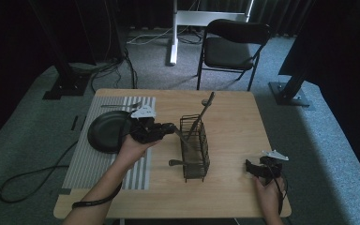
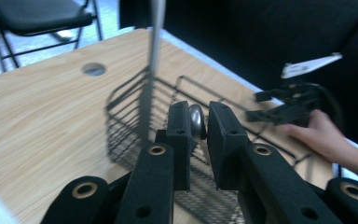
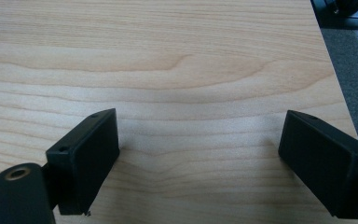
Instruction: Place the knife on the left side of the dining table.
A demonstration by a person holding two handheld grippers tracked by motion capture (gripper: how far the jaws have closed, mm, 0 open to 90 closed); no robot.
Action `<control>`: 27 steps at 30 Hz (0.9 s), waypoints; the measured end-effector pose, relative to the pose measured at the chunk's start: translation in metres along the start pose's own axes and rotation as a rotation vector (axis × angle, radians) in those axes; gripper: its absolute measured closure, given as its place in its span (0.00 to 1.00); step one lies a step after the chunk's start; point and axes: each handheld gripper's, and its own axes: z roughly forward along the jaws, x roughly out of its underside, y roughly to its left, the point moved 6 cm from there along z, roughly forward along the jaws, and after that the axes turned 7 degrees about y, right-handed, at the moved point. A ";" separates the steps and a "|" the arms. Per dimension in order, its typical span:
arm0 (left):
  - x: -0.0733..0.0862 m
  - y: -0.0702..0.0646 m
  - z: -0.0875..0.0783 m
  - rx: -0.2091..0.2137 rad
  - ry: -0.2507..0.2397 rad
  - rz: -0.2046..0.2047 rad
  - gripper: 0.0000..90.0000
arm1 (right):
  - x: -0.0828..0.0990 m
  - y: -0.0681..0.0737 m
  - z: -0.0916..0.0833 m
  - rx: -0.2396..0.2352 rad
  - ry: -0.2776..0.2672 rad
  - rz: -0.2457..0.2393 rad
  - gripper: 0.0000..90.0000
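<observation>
A black wire basket (image 1: pixel 195 149) stands mid-table, with a long utensil (image 1: pixel 204 108) leaning upright in it. My left gripper (image 1: pixel 170 127) is just left of the basket, shut on a metal utensil (image 1: pixel 182 135) that slants down into it. The left gripper view shows the jaws of my left gripper (image 2: pixel 196 119) closed on the rounded metal end of that utensil (image 2: pixel 196 122) above the basket (image 2: pixel 130 122). Another utensil (image 1: pixel 176 162) pokes out of the basket's left side. My right gripper (image 1: pixel 249 167) rests near the table's front right, and my right gripper (image 3: pixel 198 156) is wide open over bare wood.
A black plate (image 1: pixel 107 131) lies on a striped placemat (image 1: pixel 86 161) at the left of the wooden table (image 1: pixel 234 117). A folding chair (image 1: pixel 232 44) stands beyond the far edge. A cable (image 1: pixel 33 180) trails on the carpet at the left.
</observation>
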 end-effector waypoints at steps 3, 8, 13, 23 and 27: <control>-0.005 -0.009 0.002 0.020 -0.013 0.016 0.91 | 0.000 0.000 0.000 -0.001 0.001 0.002 0.13; -0.014 -0.020 0.009 0.037 -0.037 0.045 0.91 | 0.000 0.000 0.000 0.000 0.001 0.000 0.13; -0.018 -0.024 0.014 0.040 -0.056 0.051 0.92 | 0.000 0.000 0.000 0.000 0.001 0.000 0.13; -0.029 -0.052 0.025 0.050 -0.071 0.193 0.93 | 0.000 0.000 0.000 0.000 0.001 0.000 0.13; -0.031 -0.050 0.029 0.056 -0.083 0.191 0.93 | 0.000 0.000 0.000 0.000 0.001 -0.001 0.13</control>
